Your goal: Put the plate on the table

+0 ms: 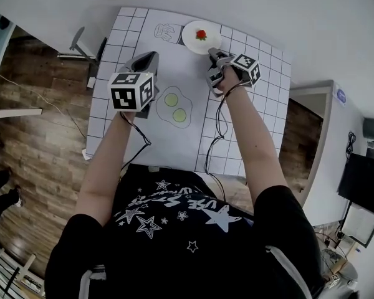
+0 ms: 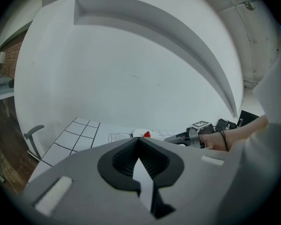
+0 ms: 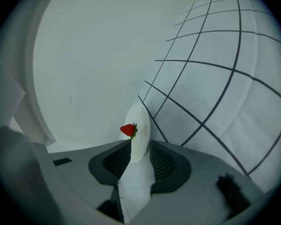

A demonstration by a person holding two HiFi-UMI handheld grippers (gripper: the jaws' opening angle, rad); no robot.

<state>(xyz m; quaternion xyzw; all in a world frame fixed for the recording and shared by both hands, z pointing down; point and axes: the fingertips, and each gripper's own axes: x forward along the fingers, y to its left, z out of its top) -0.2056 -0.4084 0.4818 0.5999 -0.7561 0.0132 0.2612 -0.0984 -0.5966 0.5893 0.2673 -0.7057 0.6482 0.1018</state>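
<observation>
A white plate with a red strawberry on it lies flat at the far end of the gridded table mat. My right gripper is at the plate's near right rim. In the right gripper view the plate has its rim between the jaws, with a gap beside it, so the right gripper is open; the strawberry sits just beyond. My left gripper hovers to the plate's left, shut and empty, its tips meeting.
The mat carries a fried-eggs drawing in the middle and another drawing left of the plate. A white wall rises right behind the table. A chair and wooden floor lie off the table's left edge.
</observation>
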